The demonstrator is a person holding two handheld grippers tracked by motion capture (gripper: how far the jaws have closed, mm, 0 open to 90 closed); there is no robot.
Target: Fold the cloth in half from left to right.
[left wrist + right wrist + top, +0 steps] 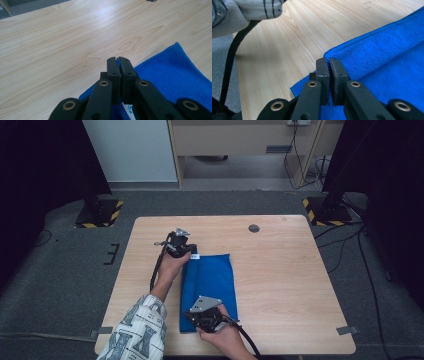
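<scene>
Blue towel (209,287) folded on wooden table (280,270); left gripper (117,62) clamped on far corner, right gripper (329,63) apparently pinching near edge.

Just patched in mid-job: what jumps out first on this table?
The bright blue towel stands out, lying folded lengthwise on the pale wooden table, left of its middle. The left gripper is shut on the towel's far left corner and the right gripper is shut on its near left corner, blue cloth pinched between each pair of jaws. A patterned sleeve comes in at the table's near left edge.
</scene>
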